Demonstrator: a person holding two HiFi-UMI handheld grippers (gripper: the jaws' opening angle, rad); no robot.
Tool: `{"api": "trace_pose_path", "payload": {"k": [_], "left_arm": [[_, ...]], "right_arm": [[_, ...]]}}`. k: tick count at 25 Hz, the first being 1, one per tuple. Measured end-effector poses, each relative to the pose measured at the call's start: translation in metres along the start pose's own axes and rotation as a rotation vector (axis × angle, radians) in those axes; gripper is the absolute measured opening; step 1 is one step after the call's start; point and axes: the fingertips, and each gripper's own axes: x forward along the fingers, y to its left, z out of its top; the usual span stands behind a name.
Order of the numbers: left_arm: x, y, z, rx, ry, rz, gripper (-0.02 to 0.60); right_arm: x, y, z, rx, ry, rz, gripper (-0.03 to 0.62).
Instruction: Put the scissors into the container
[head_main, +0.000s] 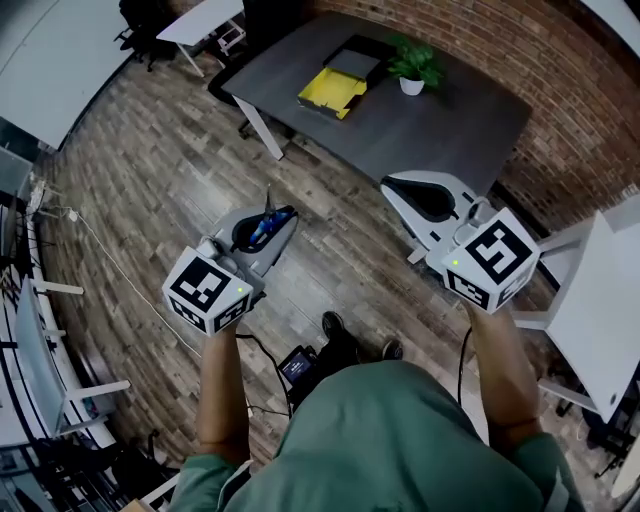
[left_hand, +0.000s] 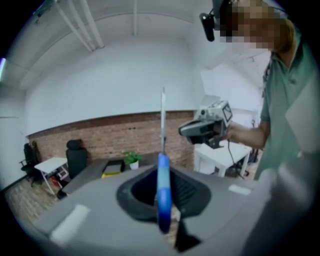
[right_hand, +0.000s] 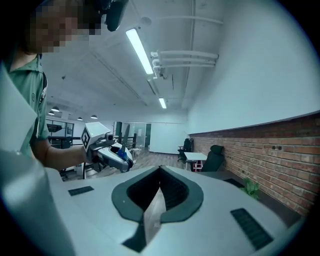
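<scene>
Scissors (left_hand: 163, 200) clamped upright by the left gripper (head_main: 278, 218), blade above its jaws, right gripper (right_hand: 160, 172) closed, empty, apart.

1. Green short-sleeved shirt (head_main: 390, 440); dark shoes (head_main: 335, 325).
2. Left hand-held gripper (head_main: 275, 222) and right hand-held gripper (head_main: 395, 187): grey-white shells with black recesses.
3. Left cube (head_main: 208, 290) and right cube (head_main: 492, 258), behind the jaws: white, black square markers, small green light.
4. Black cable (head_main: 462, 350) trailing behind the right cube.
</scene>
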Motion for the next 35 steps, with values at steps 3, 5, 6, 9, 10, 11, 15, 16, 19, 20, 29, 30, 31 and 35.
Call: {"api": "trace_pose_path", "payload": {"k": [3, 5, 6, 9, 10, 11, 15, 16, 19, 20, 29, 30, 31, 35], "left_arm": [[0.0, 0.034, -0.003, 0.019, -0.011, -0.036, 0.029], [-0.005, 0.057, -0.001, 0.029, -0.026, -0.055, 0.029], [-0.008, 0.066, 0.0, 0.033, -0.034, -0.066, 0.029], [-0.008, 0.089, 0.001, 0.046, -0.05, -0.105, 0.029], [-0.006, 0.096, 0.0, 0.052, -0.052, -0.115, 0.029], [-0.003, 0.103, -0.001, 0.055, -0.056, -0.123, 0.029], [0.01, 0.133, -0.001, 0.042, -0.079, -0.146, 0.029], [0.013, 0.139, -0.001, 0.039, -0.082, -0.151, 0.029], [0.024, 0.157, -0.004, 0.029, -0.078, -0.157, 0.029], [0.03, 0.163, -0.006, 0.024, -0.075, -0.157, 0.029], [0.085, 0.23, -0.006, 0.0, -0.012, -0.115, 0.029], [0.091, 0.238, -0.005, 0.001, -0.005, -0.107, 0.029], [0.098, 0.245, -0.004, -0.001, 0.001, -0.1, 0.029], [0.133, 0.27, 0.003, -0.007, 0.021, -0.08, 0.029]], "right_arm": [[0.024, -0.007, 0.005, 0.009, 0.003, -0.05, 0.006], [0.043, -0.006, 0.013, 0.002, 0.008, -0.075, 0.006], [0.052, -0.005, 0.017, -0.001, 0.01, -0.087, 0.006], [0.073, -0.008, 0.025, -0.007, 0.019, -0.118, 0.006], [0.08, -0.01, 0.025, -0.008, 0.023, -0.125, 0.006], [0.087, -0.013, 0.025, -0.009, 0.03, -0.13, 0.006], [0.115, -0.026, 0.024, -0.015, 0.065, -0.139, 0.006], [0.12, -0.03, 0.024, -0.012, 0.071, -0.142, 0.006], [0.136, -0.045, 0.021, -0.002, 0.084, -0.143, 0.006], [0.141, -0.051, 0.019, 0.001, 0.086, -0.141, 0.006], [0.189, -0.135, 0.008, 0.043, 0.058, -0.092, 0.006], [0.194, -0.144, 0.008, 0.043, 0.054, -0.083, 0.006], [0.199, -0.154, 0.008, 0.042, 0.052, -0.074, 0.006], [0.214, -0.197, 0.007, 0.047, 0.042, -0.046, 0.006]]}}
